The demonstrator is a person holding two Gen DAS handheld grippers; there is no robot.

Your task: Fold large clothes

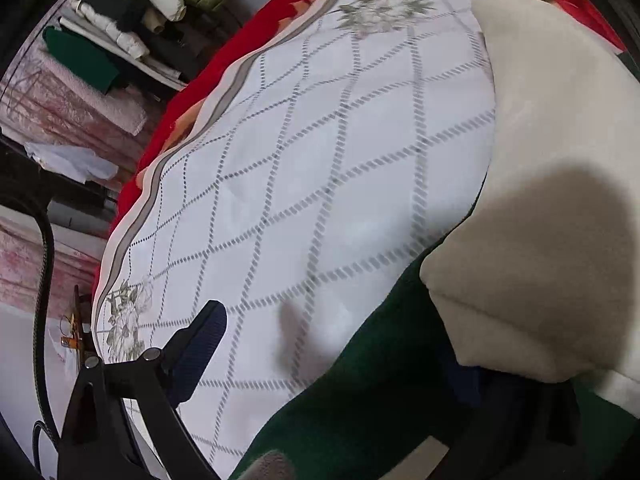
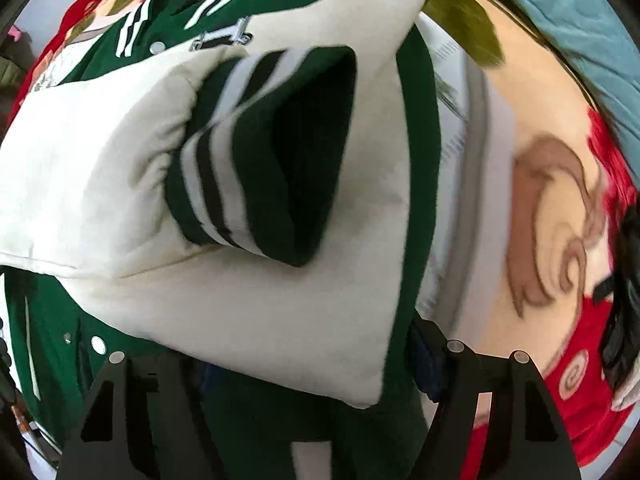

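A green varsity jacket (image 2: 416, 128) with cream sleeves (image 2: 100, 168) and a striped green cuff (image 2: 256, 152) lies on a bed. In the right wrist view the sleeves are folded over the body. The right gripper (image 2: 304, 364) has its fingers on both sides of the jacket's edge; its tips are hidden by fabric. In the left wrist view the jacket (image 1: 360, 400) and a cream sleeve (image 1: 552, 200) fill the right side. The left gripper (image 1: 332, 360) shows one blue-padded finger (image 1: 200, 352) over the white sheet; the other finger is buried under the jacket.
A white sheet with a grey diamond pattern (image 1: 320, 160) covers a red floral blanket (image 1: 240, 52). Folded clothes are stacked on a shelf (image 1: 132, 28) at the left. A teal cloth (image 2: 580, 28) lies at the far right of the bed.
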